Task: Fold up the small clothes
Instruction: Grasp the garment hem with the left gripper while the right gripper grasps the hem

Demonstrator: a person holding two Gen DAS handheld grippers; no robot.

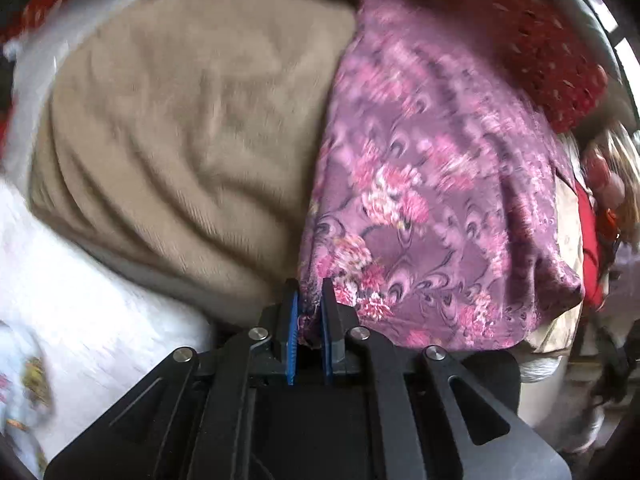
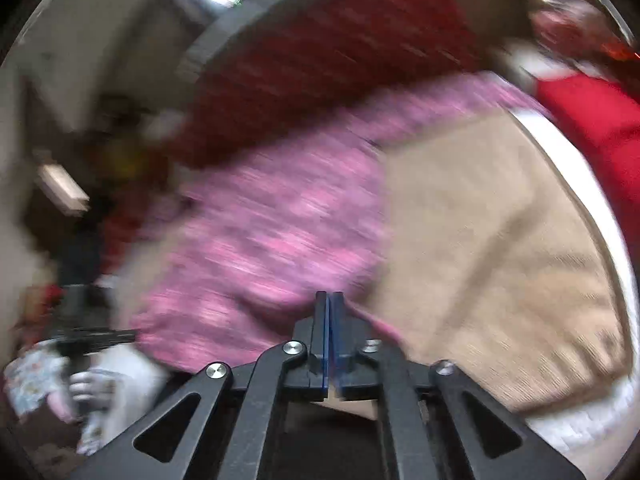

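From the left wrist, the left claw [image 1: 310, 300] pinches the edge of the purple floral garment [image 1: 432, 184], which lies beside a tan cloth [image 1: 180, 128]. From the right wrist, blurred, the right claw [image 2: 329, 308] is clamped on the same garment's hem [image 2: 260, 232].

Both wrist cams close, angled down, sharing purple floral cloth [image 1: 432, 184].

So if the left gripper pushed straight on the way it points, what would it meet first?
The left gripper already pinches the purple floral cloth in its jaws; straight on it would likely bunch into that cloth, beside the beige garment. Blur leaves depth unclear.
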